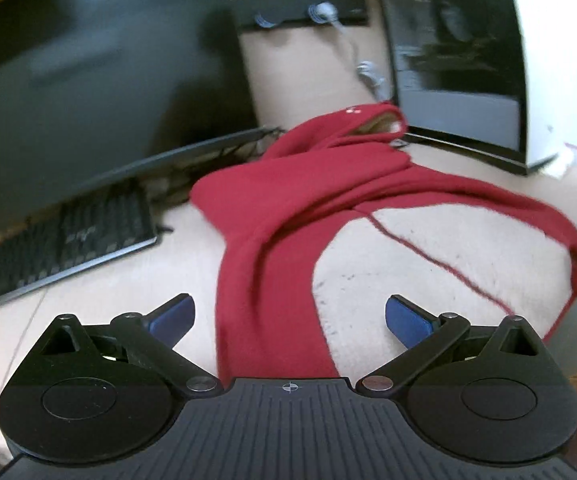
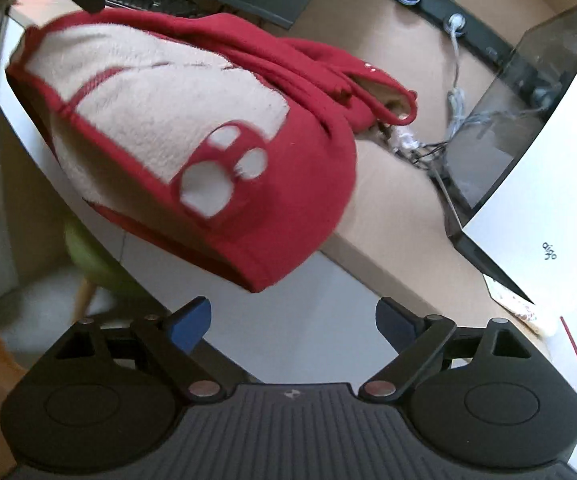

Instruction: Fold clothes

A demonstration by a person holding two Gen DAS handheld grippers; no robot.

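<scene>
With both claws gaping empty, left claw (image 1: 290,316) and right claw (image 2: 293,320) face the red hoodie (image 2: 248,208) ahead on the tabletop (image 2: 388,208).

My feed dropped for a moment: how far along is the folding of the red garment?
Partly done: the red fleece-lined garment lies bunched on the desk, cream lining up, one end overhanging the edge. Nothing is in hand; left gripper and right gripper are open and empty. Squaring and final folds remain.
</scene>
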